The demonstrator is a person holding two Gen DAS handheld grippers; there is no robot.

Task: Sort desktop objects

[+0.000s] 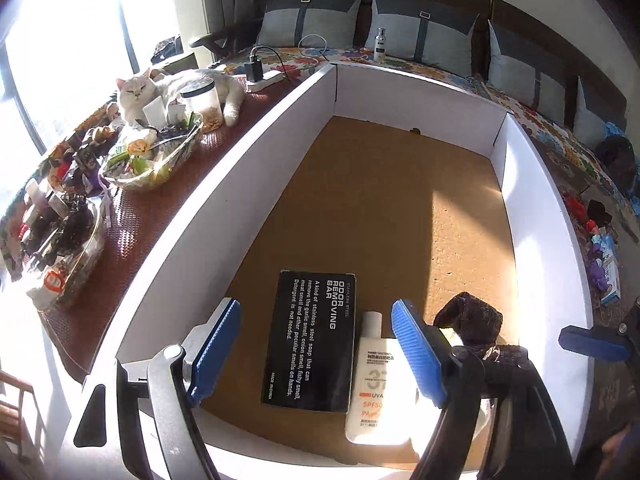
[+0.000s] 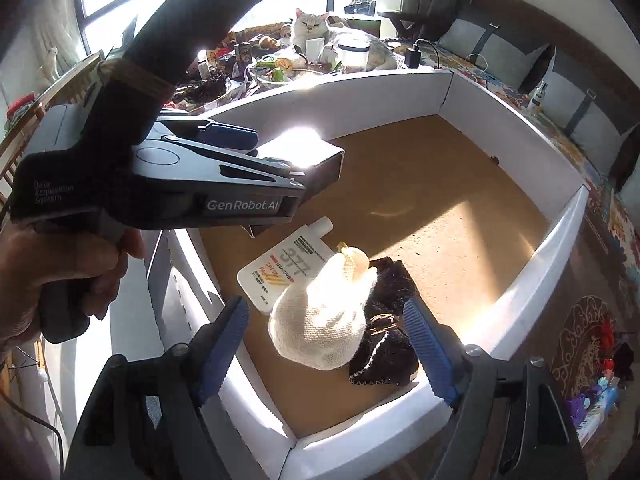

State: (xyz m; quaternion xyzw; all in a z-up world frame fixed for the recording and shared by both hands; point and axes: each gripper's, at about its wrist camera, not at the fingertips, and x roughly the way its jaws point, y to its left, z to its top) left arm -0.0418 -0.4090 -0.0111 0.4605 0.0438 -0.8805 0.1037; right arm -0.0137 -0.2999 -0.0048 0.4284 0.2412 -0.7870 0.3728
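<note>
- The left gripper [image 1: 316, 354] hangs over the near end of the white-walled box [image 1: 224, 200] with its jaws spread wide and nothing pressed between the pads
- Right below it, between the two blue pads, lies the black box [image 1: 310, 340], flat and label up; the sunscreen bottle [image 1: 374, 380] lies just beside that, under the right pad
- The right gripper [image 2: 326, 350] is likewise spread wide and empty, above the same near corner
- Under it sits the cream knitted pouch [image 2: 320, 320], leaning on the dark fabric pouch [image 2: 390, 344], with the bottle's flat end tucked behind them
- All four lie crowded at one end, probably because that end is nearest to reach
- A cat [image 1: 176, 88] dozes well beyond the left claw, outside the wall, among cluttered glass bowls [image 1: 152, 152]
</note>
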